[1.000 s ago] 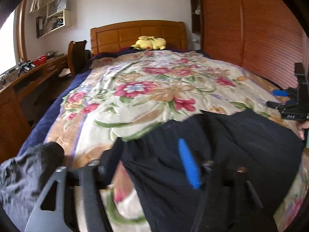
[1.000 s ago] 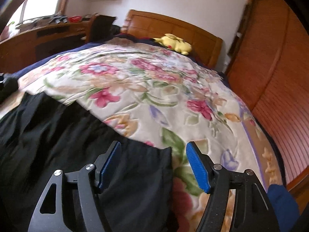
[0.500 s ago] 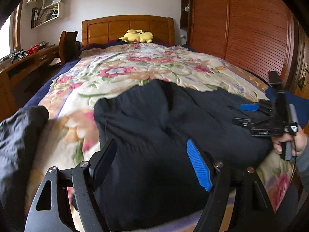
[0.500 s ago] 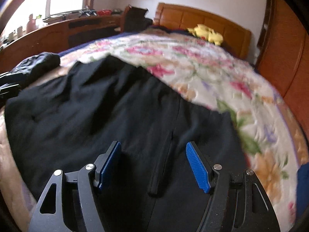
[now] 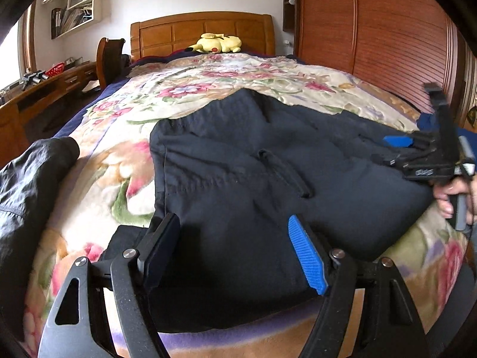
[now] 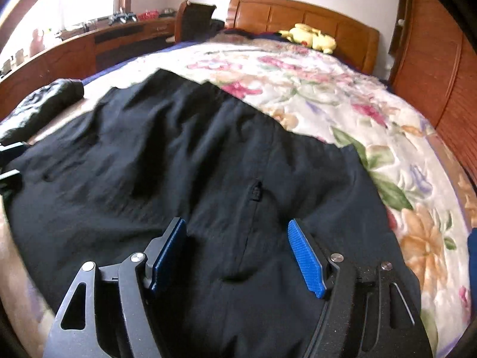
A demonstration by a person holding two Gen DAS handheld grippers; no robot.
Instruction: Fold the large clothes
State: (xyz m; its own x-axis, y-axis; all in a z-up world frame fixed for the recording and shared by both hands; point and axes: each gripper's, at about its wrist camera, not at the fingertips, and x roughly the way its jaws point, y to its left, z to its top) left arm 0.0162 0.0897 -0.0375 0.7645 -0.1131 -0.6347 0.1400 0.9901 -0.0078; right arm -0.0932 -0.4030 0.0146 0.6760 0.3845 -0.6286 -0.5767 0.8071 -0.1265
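A large dark navy garment [image 5: 253, 173] lies spread flat on the floral bedspread [image 5: 208, 86], near the foot of the bed. It also fills the right wrist view [image 6: 179, 164]. My left gripper [image 5: 235, 250] is open and empty, just above the garment's near edge. My right gripper [image 6: 237, 253] is open and empty over the garment's right part, near a zip seam. The right gripper also shows in the left wrist view [image 5: 417, 155], held in a hand at the garment's right edge.
A second dark garment [image 5: 26, 173] lies bunched at the bed's left edge. A yellow plush toy [image 5: 216, 43] lies by the wooden headboard [image 5: 202, 29]. A wooden desk [image 5: 44, 89] and chair stand left of the bed. A wooden wardrobe [image 5: 372, 29] stands on the right.
Both grippers have pulled back toward the foot of the bed. The left gripper went from shut on the garment's cloth to open. The garment now lies flat and spread out.
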